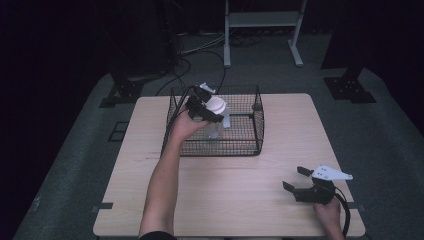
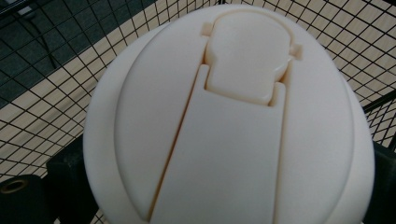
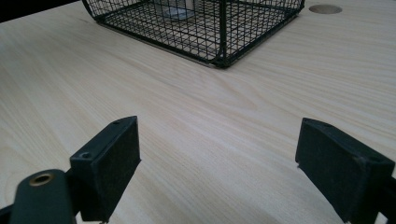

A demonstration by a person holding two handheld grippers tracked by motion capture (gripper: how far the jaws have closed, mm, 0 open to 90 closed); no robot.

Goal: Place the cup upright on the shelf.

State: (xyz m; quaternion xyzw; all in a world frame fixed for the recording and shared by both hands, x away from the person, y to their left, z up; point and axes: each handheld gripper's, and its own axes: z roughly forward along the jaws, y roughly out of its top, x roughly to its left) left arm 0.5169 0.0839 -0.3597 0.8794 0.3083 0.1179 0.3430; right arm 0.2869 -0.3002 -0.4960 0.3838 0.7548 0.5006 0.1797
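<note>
A clear bottle (image 1: 215, 131) with a round white flip-top lid (image 1: 218, 104) hangs upright inside a black wire basket (image 1: 259, 120) at the back middle of the table. My left gripper (image 1: 212, 110) is shut on the lid from the left side. In the left gripper view the lid (image 2: 233, 116) is seen from above, with a black jaw pressed against each side low in the frame. My right gripper (image 1: 295, 178) rests low over the table's front right, open and holding nothing. In the right gripper view its jaws stand wide apart around bare wood (image 3: 219, 158).
The light wooden table (image 1: 240, 200) has a small round hole (image 3: 325, 9) near the basket's corner (image 3: 219, 46). Grey carpet surrounds the table. Behind it are black stand bases (image 1: 348, 87), cables and a white frame (image 1: 262, 20).
</note>
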